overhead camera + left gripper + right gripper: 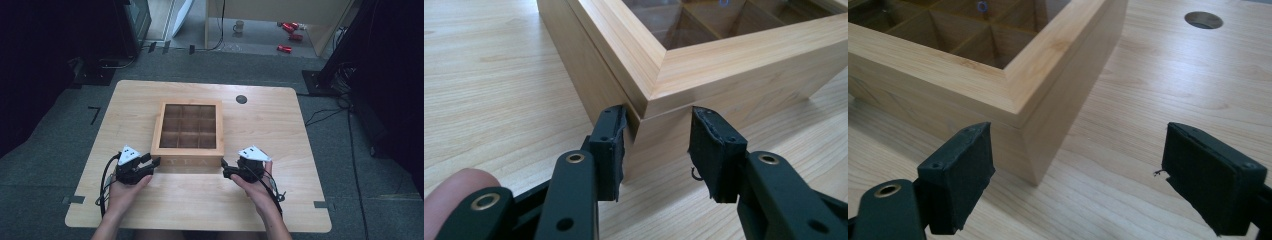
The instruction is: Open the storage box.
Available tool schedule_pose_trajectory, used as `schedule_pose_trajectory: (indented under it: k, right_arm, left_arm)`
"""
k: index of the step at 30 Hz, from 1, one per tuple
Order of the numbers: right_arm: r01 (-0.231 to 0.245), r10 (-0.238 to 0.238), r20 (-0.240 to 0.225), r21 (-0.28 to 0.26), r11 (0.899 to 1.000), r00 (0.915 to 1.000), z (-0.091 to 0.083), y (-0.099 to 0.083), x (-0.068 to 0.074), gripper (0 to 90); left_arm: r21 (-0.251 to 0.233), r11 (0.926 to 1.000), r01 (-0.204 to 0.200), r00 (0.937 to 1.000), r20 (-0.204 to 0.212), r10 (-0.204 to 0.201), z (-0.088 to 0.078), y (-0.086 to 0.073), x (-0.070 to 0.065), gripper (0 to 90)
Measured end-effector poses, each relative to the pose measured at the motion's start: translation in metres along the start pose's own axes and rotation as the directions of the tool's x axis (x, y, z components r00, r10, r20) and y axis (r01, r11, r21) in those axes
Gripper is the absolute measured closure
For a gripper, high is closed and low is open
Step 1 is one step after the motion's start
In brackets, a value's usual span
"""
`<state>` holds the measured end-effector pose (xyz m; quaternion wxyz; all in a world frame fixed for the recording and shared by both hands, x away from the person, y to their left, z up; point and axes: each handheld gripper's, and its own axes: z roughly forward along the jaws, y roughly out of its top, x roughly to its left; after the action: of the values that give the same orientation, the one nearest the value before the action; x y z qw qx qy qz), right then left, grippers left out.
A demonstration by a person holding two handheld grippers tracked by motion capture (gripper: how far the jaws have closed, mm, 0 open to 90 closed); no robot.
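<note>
**Both grippers at the near corners of the tea box**

Nearest to me are my own two hands at the table's [280, 200] front edge, so I start from that wooden table, the biggest thing here, with a dark round hole [241, 99] near its far side. At its middle sits the wooden tea box [188, 132], glass-topped lid down, nine compartments showing through, "TEA" on the front face toward me.

My left gripper [152, 161] has its jaws drawn narrow around the box's near left corner [644, 107], right at the seam where the lid meets the base. One pad [616, 145] touches the side wall; whether the other presses the front face I cannot tell. I judge this placement is meant to steady the box or catch the lid.

My right gripper [224, 165] stands wide, jaws apart, holding nothing, straddling the near right corner [1030, 145] without touching it, probably lining up for the matching grip
</note>
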<state>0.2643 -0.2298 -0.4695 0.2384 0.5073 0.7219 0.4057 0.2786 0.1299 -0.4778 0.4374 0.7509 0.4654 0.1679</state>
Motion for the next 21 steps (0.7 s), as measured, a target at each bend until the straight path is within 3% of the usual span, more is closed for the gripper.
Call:
schedule_pose_trajectory:
  k: [21]
  right_arm:
    - [-0.002,0.004,-0.059,0.03,1.0,0.9983,0.027,0.007,0.021,14.2]
  left_arm:
    - [-0.003,1.0,0.007,1.0,0.003,-0.007,-0.001,0.002,0.001,59.5]
